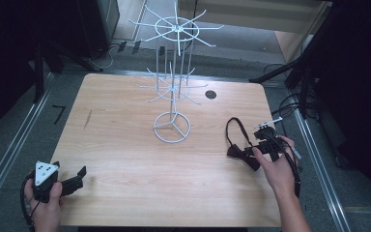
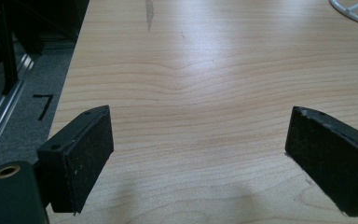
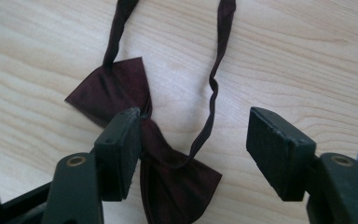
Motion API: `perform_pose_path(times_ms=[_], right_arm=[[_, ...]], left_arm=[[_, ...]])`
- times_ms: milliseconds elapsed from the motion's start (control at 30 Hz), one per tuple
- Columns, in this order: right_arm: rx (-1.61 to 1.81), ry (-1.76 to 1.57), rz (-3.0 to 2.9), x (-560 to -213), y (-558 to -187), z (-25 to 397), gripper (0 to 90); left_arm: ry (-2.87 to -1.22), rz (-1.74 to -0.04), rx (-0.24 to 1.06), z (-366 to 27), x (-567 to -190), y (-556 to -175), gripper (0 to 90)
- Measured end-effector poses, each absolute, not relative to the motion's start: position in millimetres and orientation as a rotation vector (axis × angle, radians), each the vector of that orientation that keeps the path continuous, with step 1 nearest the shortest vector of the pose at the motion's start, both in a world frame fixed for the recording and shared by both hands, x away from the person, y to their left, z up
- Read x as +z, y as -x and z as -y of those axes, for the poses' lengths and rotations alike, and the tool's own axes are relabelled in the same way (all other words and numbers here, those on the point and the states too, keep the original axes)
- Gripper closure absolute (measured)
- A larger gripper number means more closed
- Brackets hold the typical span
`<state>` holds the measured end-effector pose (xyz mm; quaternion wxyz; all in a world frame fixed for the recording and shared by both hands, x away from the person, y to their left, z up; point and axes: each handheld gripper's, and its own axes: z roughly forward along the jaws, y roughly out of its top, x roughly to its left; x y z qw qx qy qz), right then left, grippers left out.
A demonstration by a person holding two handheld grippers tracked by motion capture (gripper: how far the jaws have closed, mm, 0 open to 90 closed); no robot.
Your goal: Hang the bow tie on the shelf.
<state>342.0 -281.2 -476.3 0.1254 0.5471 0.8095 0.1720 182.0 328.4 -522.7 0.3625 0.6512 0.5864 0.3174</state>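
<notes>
A dark maroon bow tie (image 1: 239,153) lies flat on the wooden table (image 1: 125,159) at the right, and its thin strap (image 1: 232,128) loops away from it. My right gripper (image 1: 257,145) hovers right over the bow. In the right gripper view the right gripper (image 3: 200,154) is open. Its left jaw sits above the bow tie's (image 3: 112,88) knot, and the strap (image 3: 214,84) runs between the jaws. My left gripper (image 1: 70,175) rests near the front left corner, and the left gripper view shows it (image 2: 198,158) open over bare wood.
A white wire display rack (image 1: 173,126) with a ring base and spoked arms stands at the table's middle back; its base rim (image 2: 354,9) appears in the left gripper view. A dark round hole (image 1: 210,94) marks the tabletop behind the rack. Floor rails flank both sides.
</notes>
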Motion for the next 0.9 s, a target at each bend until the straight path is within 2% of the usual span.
perform_pose_path(times_ms=[100, 300, 333, 367, 467, 500, 533, 900], right_arm=[[0.488, -1.612, -2.357, -476.7, -346.4, 280.6, 33.1], [0.504, -1.703, -2.388, -481.5, -360.0, 274.6, 19.9], [0.504, -1.703, -2.388, -481.5, -360.0, 274.6, 19.9], [0.498, -1.712, -2.393, -482.4, -362.4, 271.7, 15.5], [0.457, -1.697, -2.385, -483.0, -364.4, 266.4, 9.5], [0.457, -1.697, -2.385, -483.0, -364.4, 266.4, 9.5], [0.447, -1.726, -2.396, -484.2, -366.6, 263.1, 0.4], [0.425, -1.83, -2.403, -495.8, -378.6, 254.8, 0.0]], left_arm=[[-1.677, -1.509, 0.82, -328.2, -522.8, -182.0, 8.4], [-1.678, -1.508, 0.816, -328.5, -522.6, -181.8, 8.4], [-1.678, -1.508, 0.816, -328.5, -522.6, -181.8, 8.3], [-1.676, -1.51, 0.816, -328.5, -522.6, -181.9, 8.4], [-1.676, -1.51, 0.815, -328.6, -522.6, -181.9, 8.4], [-1.676, -1.51, 0.815, -328.6, -522.6, -181.9, 8.3], [-1.676, -1.51, 0.815, -328.6, -522.6, -181.9, 8.4], [-1.678, -1.511, 0.814, -328.5, -522.7, -182.1, 8.4]])
